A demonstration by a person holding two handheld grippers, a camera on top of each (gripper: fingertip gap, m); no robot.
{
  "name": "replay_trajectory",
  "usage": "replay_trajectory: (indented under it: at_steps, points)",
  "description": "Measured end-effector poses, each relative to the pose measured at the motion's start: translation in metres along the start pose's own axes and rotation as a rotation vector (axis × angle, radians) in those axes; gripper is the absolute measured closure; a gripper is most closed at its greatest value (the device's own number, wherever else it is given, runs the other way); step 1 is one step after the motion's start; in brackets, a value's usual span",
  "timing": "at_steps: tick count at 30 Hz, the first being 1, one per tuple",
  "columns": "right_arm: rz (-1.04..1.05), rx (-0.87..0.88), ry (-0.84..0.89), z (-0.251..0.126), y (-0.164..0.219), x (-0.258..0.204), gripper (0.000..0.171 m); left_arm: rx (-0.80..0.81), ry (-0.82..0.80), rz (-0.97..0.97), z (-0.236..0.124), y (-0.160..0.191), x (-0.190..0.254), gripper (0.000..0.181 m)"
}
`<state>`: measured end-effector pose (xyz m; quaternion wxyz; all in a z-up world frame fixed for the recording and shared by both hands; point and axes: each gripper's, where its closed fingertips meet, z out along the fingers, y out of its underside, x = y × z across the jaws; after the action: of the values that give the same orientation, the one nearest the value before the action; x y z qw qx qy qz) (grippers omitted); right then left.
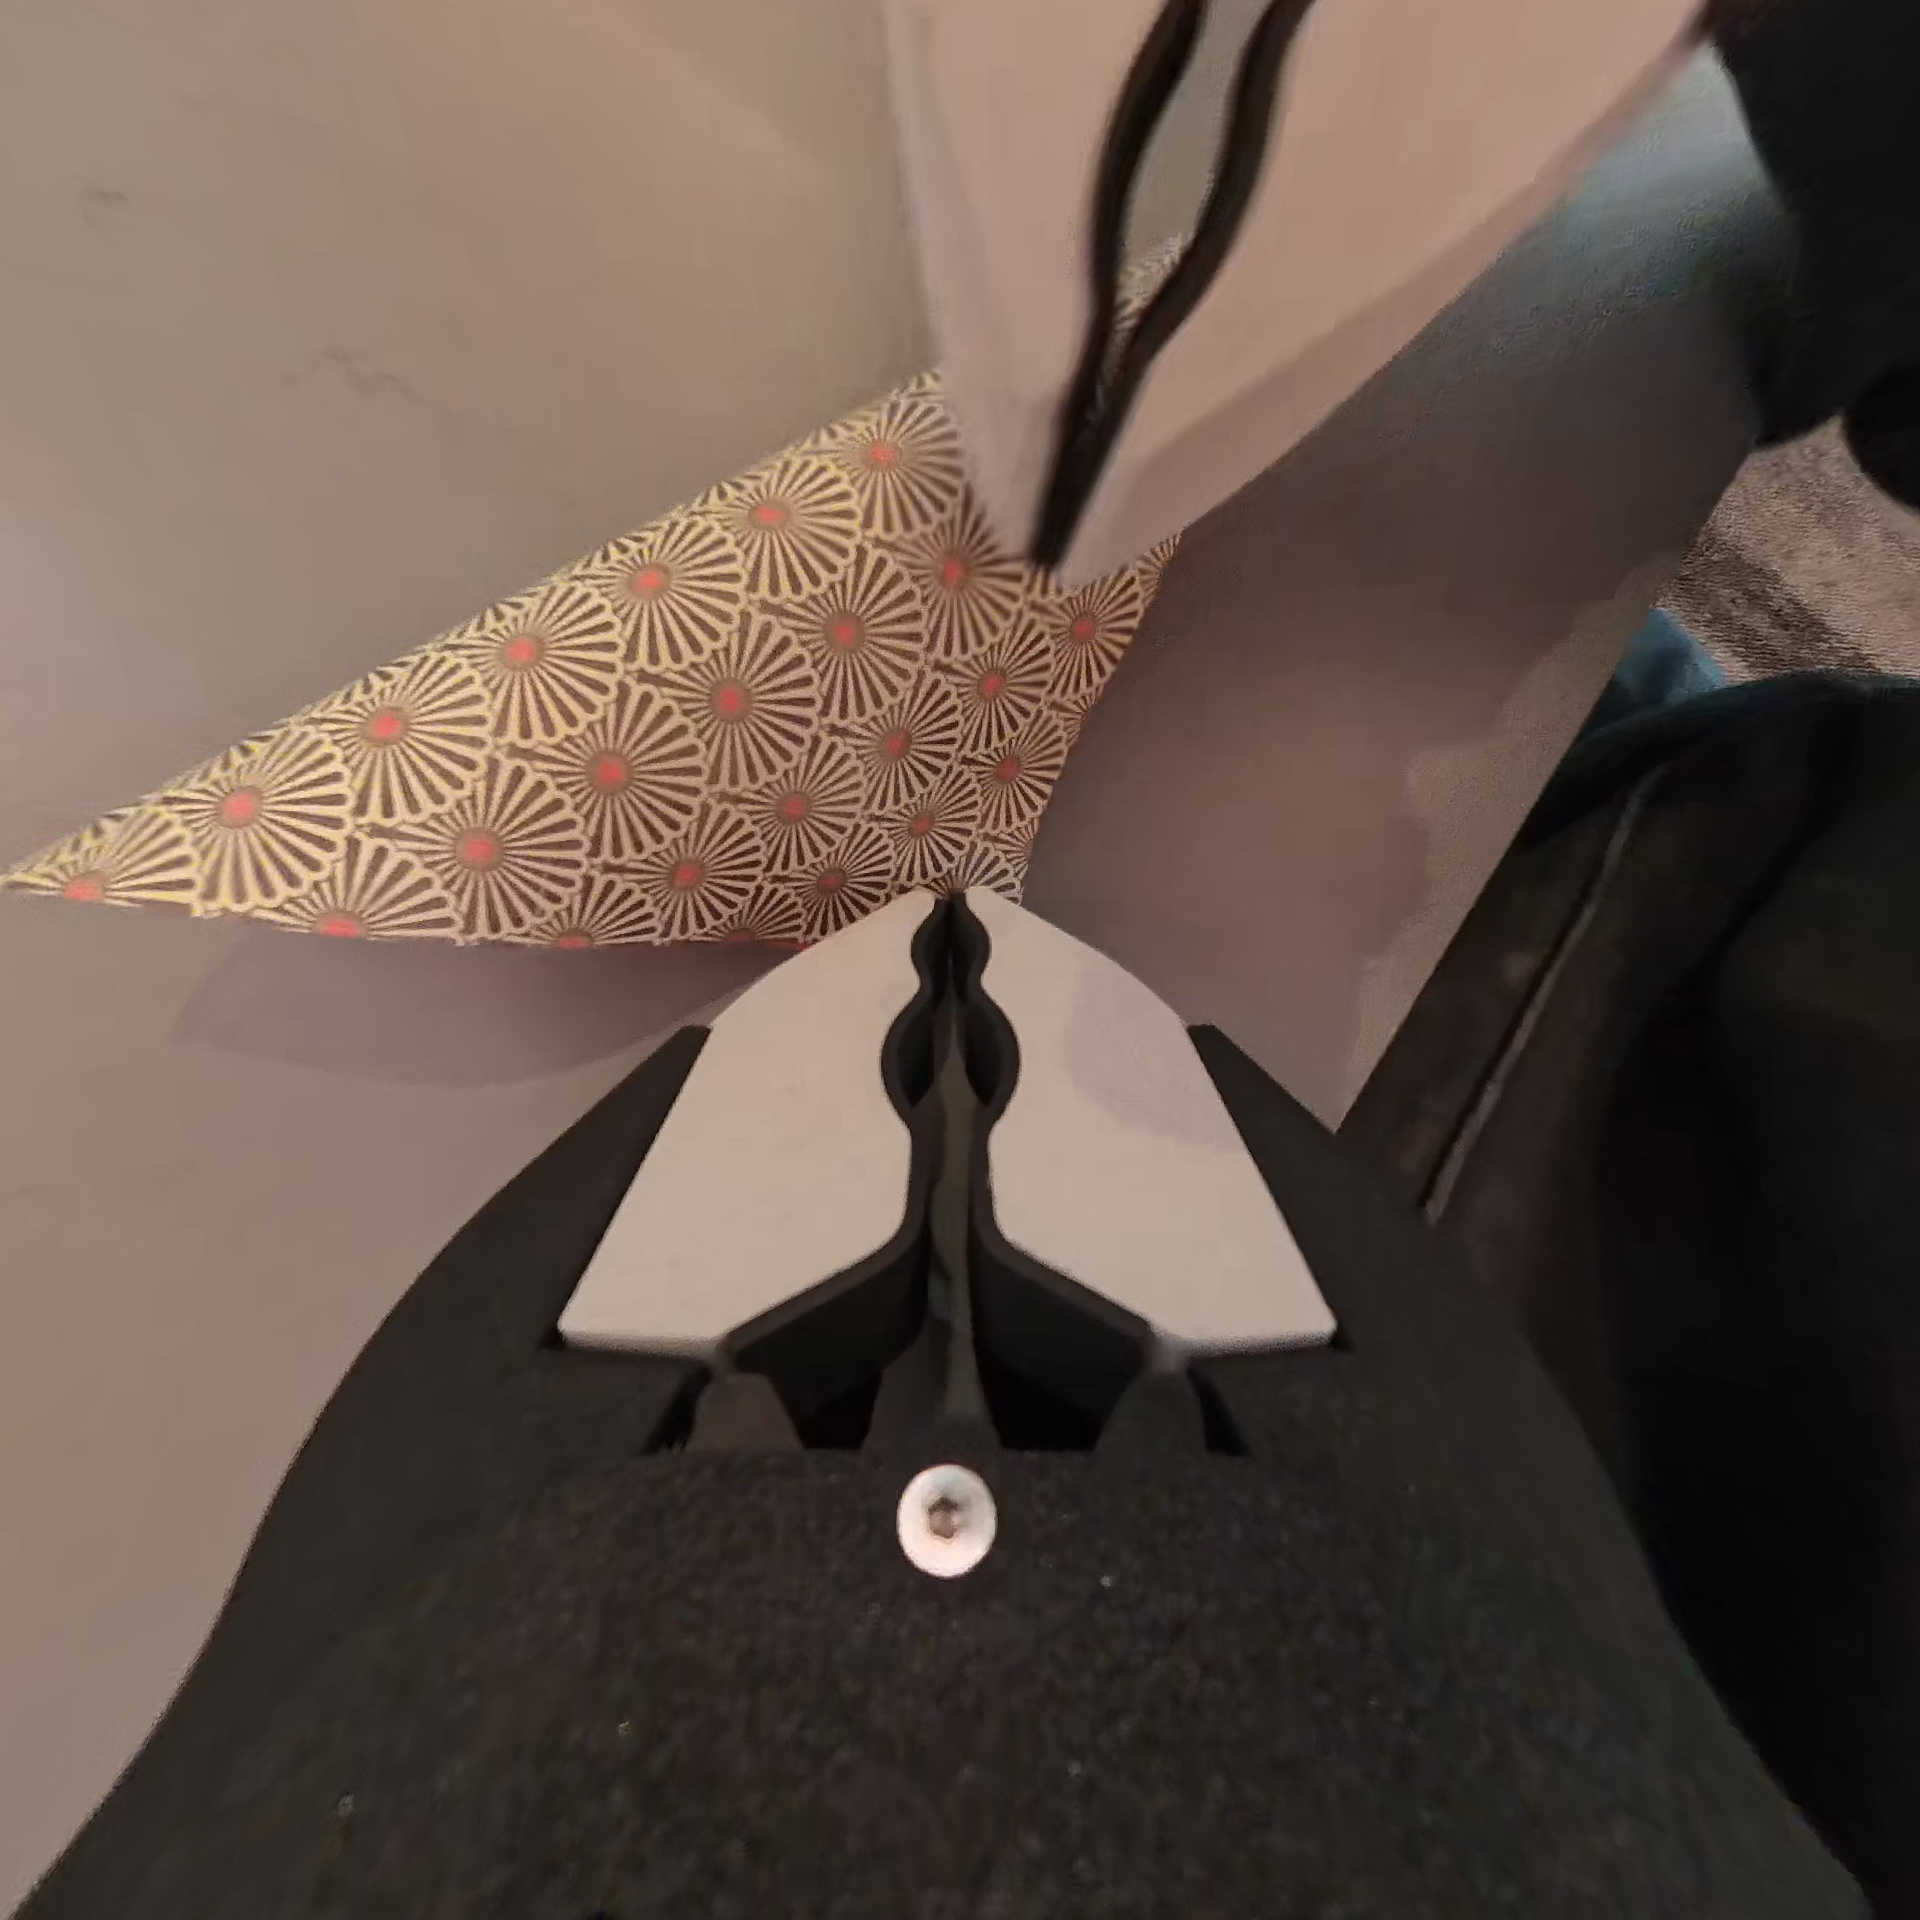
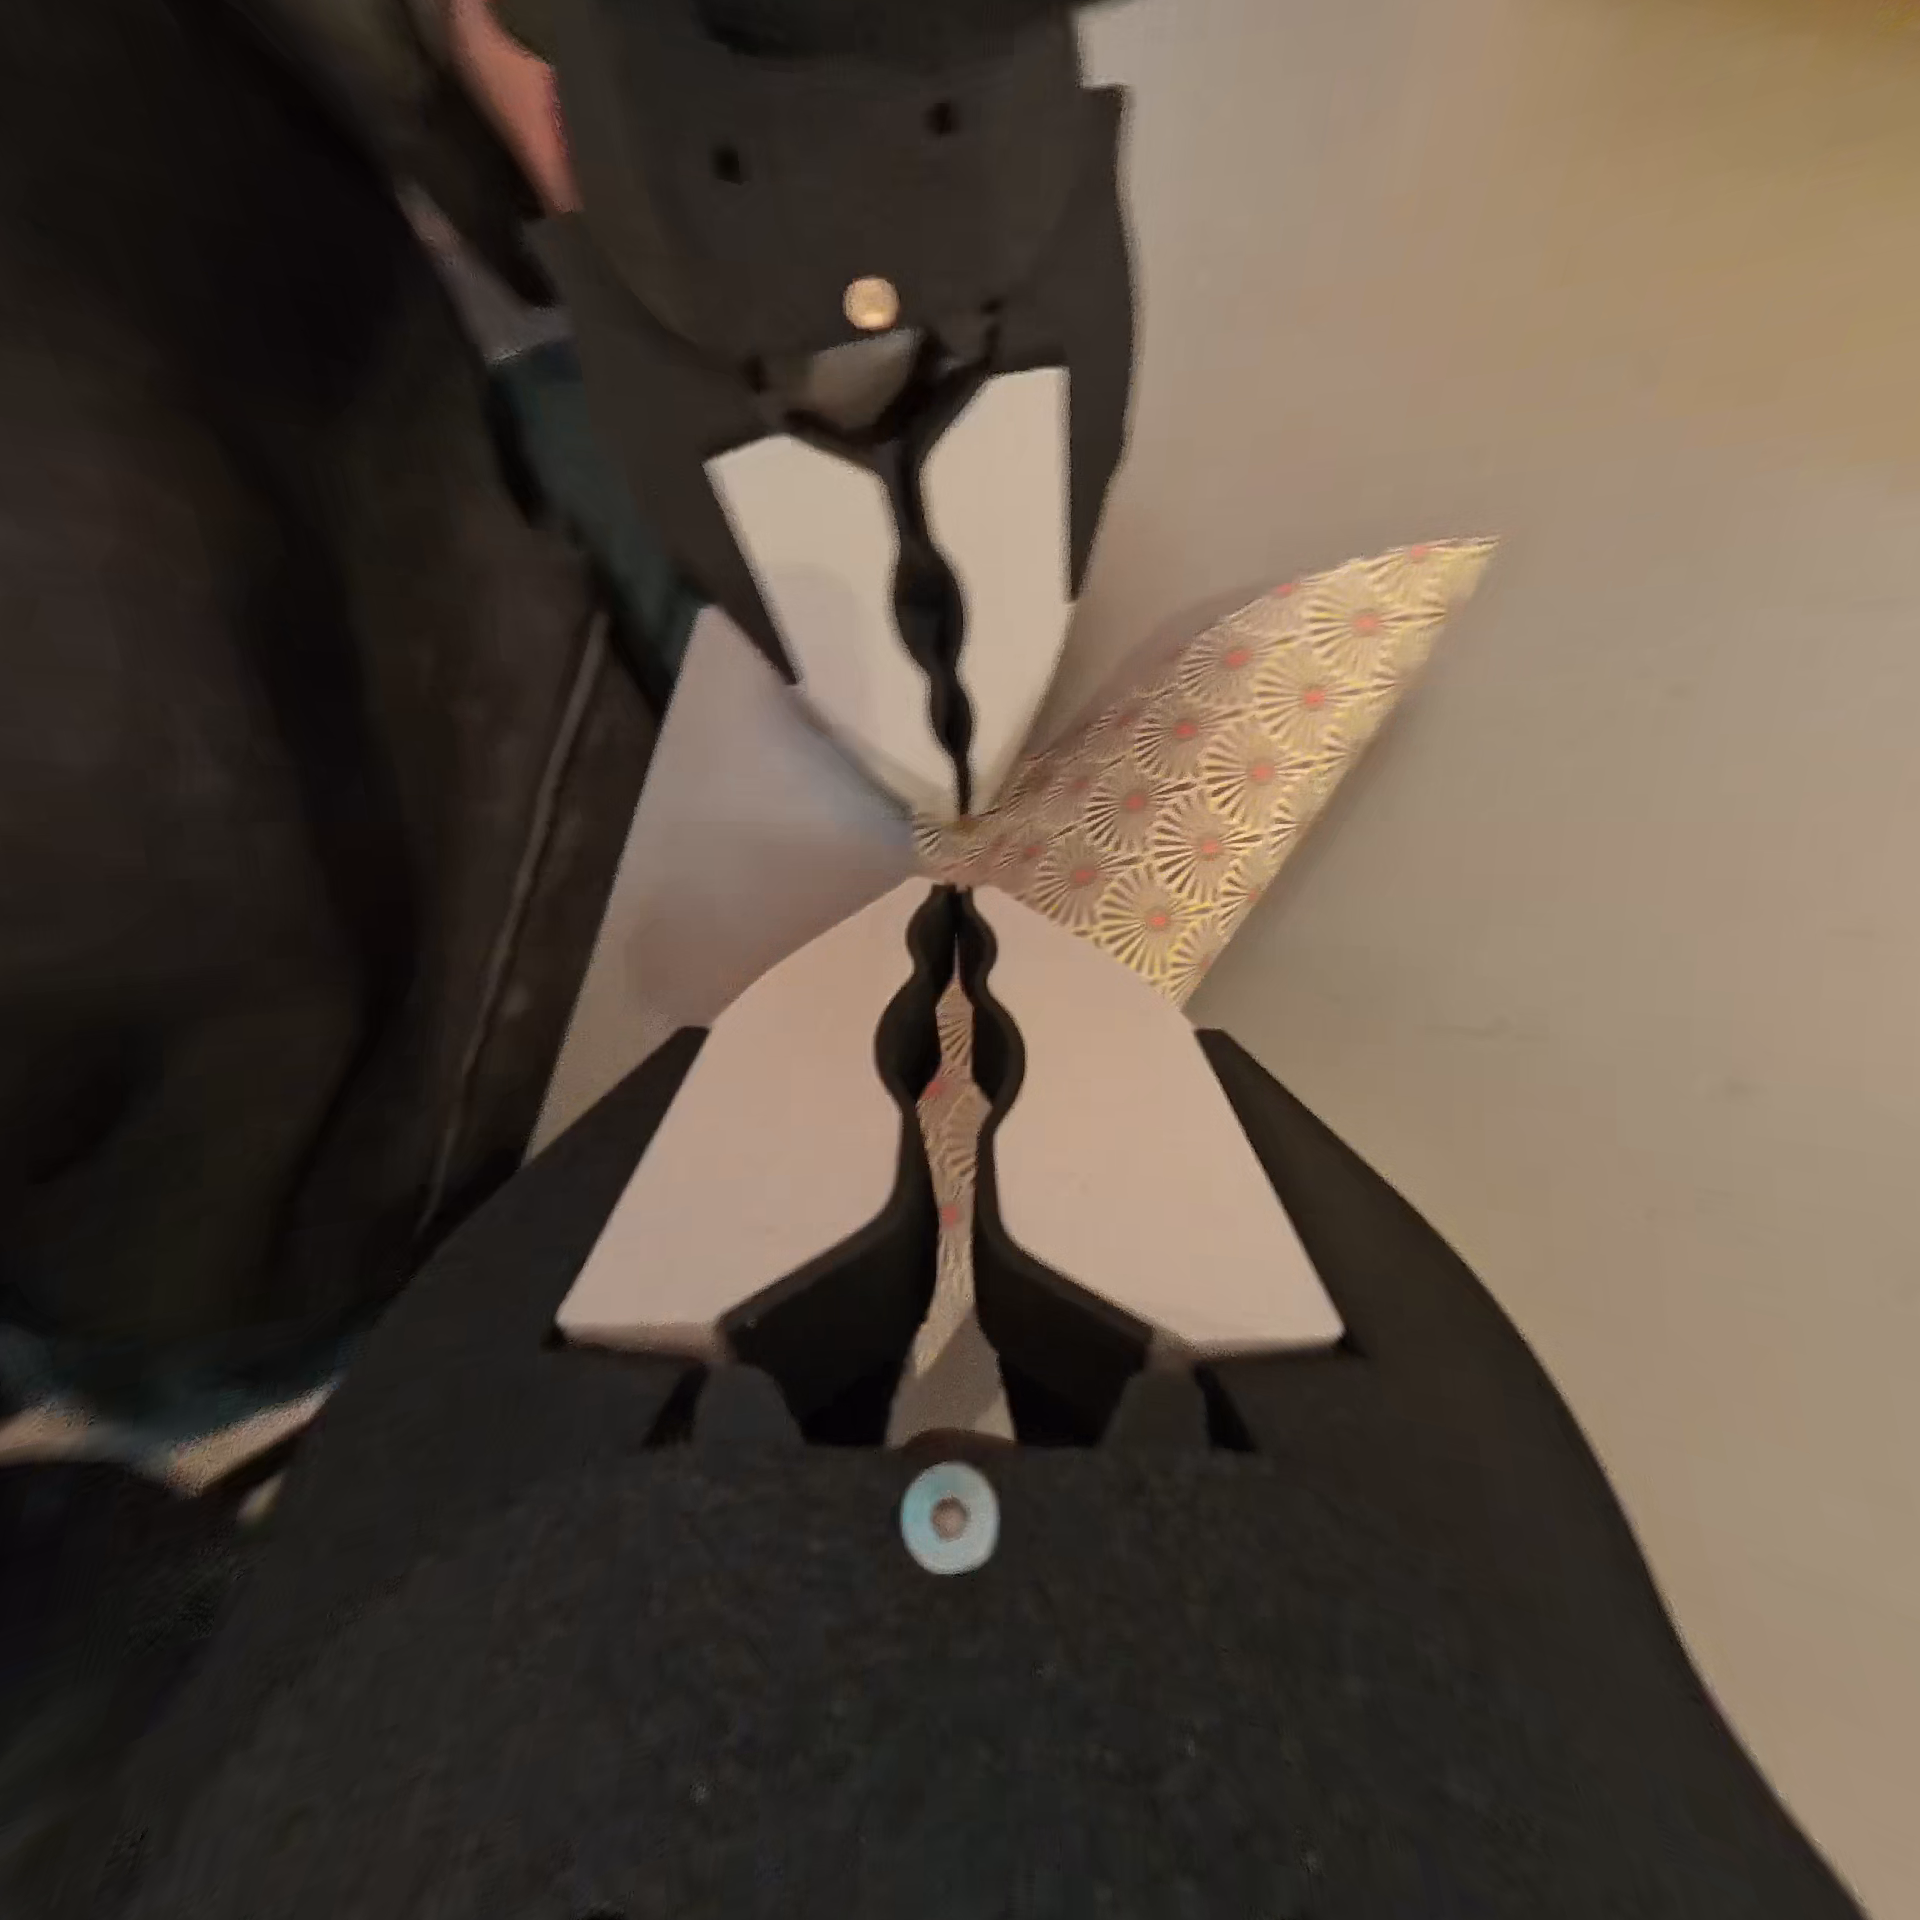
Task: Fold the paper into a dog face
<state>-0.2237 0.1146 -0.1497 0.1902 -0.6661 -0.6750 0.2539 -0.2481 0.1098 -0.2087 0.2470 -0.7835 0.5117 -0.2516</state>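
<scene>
The paper [image 1: 675,727] is a folded triangle with a gold, brown and red fan-flower pattern, held up off the pale table [image 1: 312,312]. My left gripper [image 1: 951,909] is shut, its tips pinching the paper's near edge. My right gripper [image 1: 1044,545] comes in from above in the left wrist view and is shut on the paper's far edge. In the right wrist view my right gripper [image 2: 956,899] is shut on the paper [image 2: 1247,748], and a strip of it shows between the fingers. The left gripper [image 2: 961,805] meets it tip to tip from above. The paper fans out to the right.
The pale table [image 2: 1558,312] lies beneath both grippers. Its edge runs beside a dark seat or dark clothing [image 1: 1714,1143], also seen in the right wrist view [image 2: 208,623]. A hand [image 2: 530,125] shows behind the left gripper. The tips of one gripper are about 7 centimeters away from the tips of the other.
</scene>
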Motion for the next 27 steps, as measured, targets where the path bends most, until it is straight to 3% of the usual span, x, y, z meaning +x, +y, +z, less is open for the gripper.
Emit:
replay_trajectory:
  at_steps: [3,5,7,10,14,27]
  points:
    - [-0.075,0.060,-0.143,-0.030,-0.019,-0.014,0.171,-0.012,0.005,0.008,0.000,0.000,0.000,0.181]
    - [-0.189,0.159,-0.125,-0.037,-0.034,-0.004,0.171,-0.017,0.003,0.023,0.000,0.000,0.000,0.181]
    - [-0.283,0.189,-0.172,-0.018,-0.033,0.003,0.171,-0.022,0.013,0.021,0.000,0.000,0.000,0.181]
    - [-0.239,0.188,-0.364,0.017,-0.017,0.001,0.171,-0.022,0.018,0.015,0.000,0.000,0.000,0.181]
    - [-0.279,0.188,-0.283,0.040,-0.003,0.017,0.171,-0.020,0.013,0.016,0.000,0.001,0.000,0.181]
    - [-0.251,0.119,-0.194,0.050,0.022,0.044,0.171,-0.033,0.030,0.016,0.001,-0.001,0.000,0.181]
